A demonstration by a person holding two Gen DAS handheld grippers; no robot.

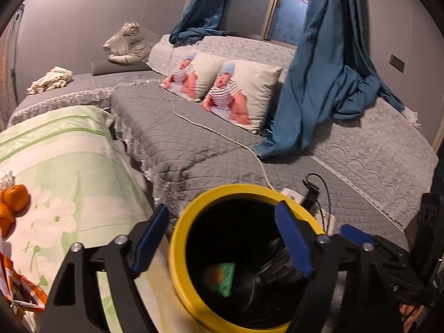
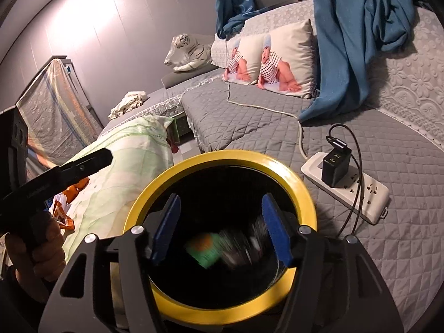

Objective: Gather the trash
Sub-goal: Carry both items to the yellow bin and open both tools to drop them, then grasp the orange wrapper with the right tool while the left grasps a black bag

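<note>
no brand name or other writing can be read with certainty: there is only a faint line of small text along the black body of the left gripper in the right wrist view, too small to read, and the green wrapper (image 2: 206,249) inside the bin shows an orange spot but its print is blurred. the bin (image 2: 304,191) is round with a yellow rim and a black inside, it stands upright with its mouth to the top, between the table with the green flowered cloth (image 1: 69,172) and the grey quilted sofa (image 1: 199,144). the wrapper lies deep in the bin, low on the left side, and its long axis cannot be told because of the blur. the right gripper (image 2: 220,231) hangs over the mouth of the bin with its blue fingers (image 2: 274,230) spread, nothing between them. the left gripper (image 1: 222,238) is also spread wide and empty, one finger outside the yellow rim and the other over the opening. on the sofa just beside the bin lies a white power strip (image 2: 363,191) with a black charger (image 2: 334,166) plugged in. on the table are oranges (image 1: 12,205) and an orange packet (image 1: 23,291).
</note>
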